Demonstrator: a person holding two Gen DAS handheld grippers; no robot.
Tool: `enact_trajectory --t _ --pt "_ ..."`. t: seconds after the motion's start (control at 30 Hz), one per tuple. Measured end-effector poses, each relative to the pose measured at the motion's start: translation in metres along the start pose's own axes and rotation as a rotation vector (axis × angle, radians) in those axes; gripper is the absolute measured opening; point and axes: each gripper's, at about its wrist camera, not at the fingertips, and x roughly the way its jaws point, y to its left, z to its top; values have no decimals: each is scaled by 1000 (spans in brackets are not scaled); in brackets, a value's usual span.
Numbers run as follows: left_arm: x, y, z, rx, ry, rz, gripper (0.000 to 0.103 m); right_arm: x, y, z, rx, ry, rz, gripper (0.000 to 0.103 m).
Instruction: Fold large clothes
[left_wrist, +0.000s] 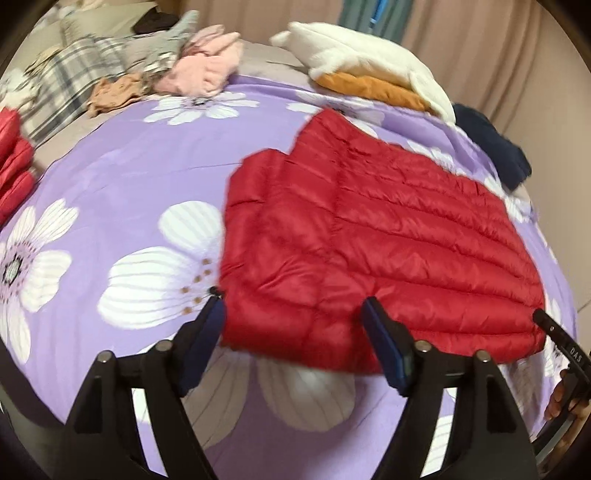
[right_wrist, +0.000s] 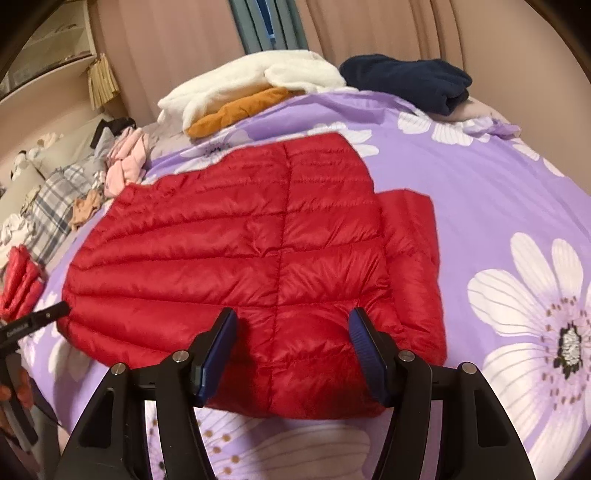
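A red quilted puffer jacket (left_wrist: 369, 229) (right_wrist: 221, 251) lies flat on a purple flowered bedspread (left_wrist: 129, 177) (right_wrist: 480, 177), with one sleeve folded alongside its body. My left gripper (left_wrist: 293, 310) hovers open over the jacket's near left corner; one blue pad is at the edge and the other over the fabric. My right gripper (right_wrist: 294, 321) stands open over the near hem towards the other side, with jacket fabric lying between its pads and neither pad pressing it. Each gripper's black tip shows at the edge of the other's view.
At the far side lie a white fleece garment (left_wrist: 354, 51) on an orange one (left_wrist: 369, 86), a navy garment (right_wrist: 406, 81), pink clothes (left_wrist: 207, 66) and a plaid cloth (left_wrist: 74, 74). A folded red item (right_wrist: 20, 280) sits at the left. Beige curtains hang behind the bed.
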Motion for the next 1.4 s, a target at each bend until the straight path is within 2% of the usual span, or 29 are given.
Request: enact_trajectory --t 0.13,0.27,0.4,0.57,0.7,1.0,1.1,1.13,1.23,1.33,1.4 --pt "-11 21 -1 -116 8 -59 80 -12 2 4 11 -35 25 63" --pt "-7 52 -1 -320 46 -181 82 -18 14 10 4 -61 60 63" --pt "4 71 -6 -483 89 -293 83 -20 29 12 -39 -67 102 63" --pt "18 70 -8 -562 129 -388 83 -11 50 11 -88 -44 144 63" --pt "33 67 -3 -604 139 -425 83 -5 64 10 -104 -28 171 63" --pt "64 63 13 -680 134 -452 86 14 98 30 -177 -45 193 63" --pt "66 56 17 -645 129 -411 85 27 106 36 -187 -48 179 62" --pt "67 53 19 -630 129 -395 81 32 109 37 -192 -42 178 55" --pt "70 50 22 -592 137 -348 70 48 115 35 -210 -20 164 43" --pt "71 48 27 -565 129 -320 59 64 118 29 -222 8 149 38" --pt "65 41 32 -508 107 -289 53 73 120 25 -236 23 137 36"
